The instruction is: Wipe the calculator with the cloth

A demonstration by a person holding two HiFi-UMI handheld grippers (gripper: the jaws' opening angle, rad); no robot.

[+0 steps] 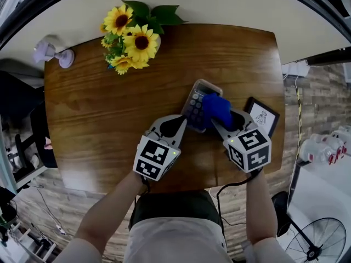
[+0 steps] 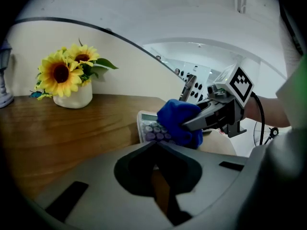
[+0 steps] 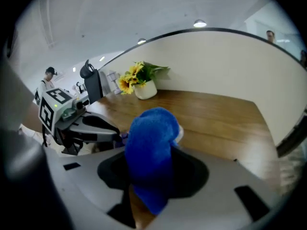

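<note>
At the far left of the counter (image 1: 90,122), a small lilac lamp (image 1: 52,52), then a pot of sunflowers (image 1: 130,40), both well apart from the work

Next along, the left gripper (image 1: 182,124): fingers pressed together on nothing, tips at the near left edge of the calculator (image 1: 193,102), probably bracing it against sliding

Calculator itself flat near the counter's middle, skewed, lilac keys up (display end pointing away from the person)

Over its right half, the blue cloth (image 1: 218,109), bunched and pinched between the fingers of the right gripper (image 1: 224,123), resting down on the keys

Further right, a small framed picture (image 1: 262,115), just beside that gripper and not involved

Judged mid-wipe: cloth already in the grip and on the calculator, right side of the keypad under it. Left to do, by the look of it: the left columns of keys, the display end, then lifting the cloth away. No telling from these views how clean any part is
</note>
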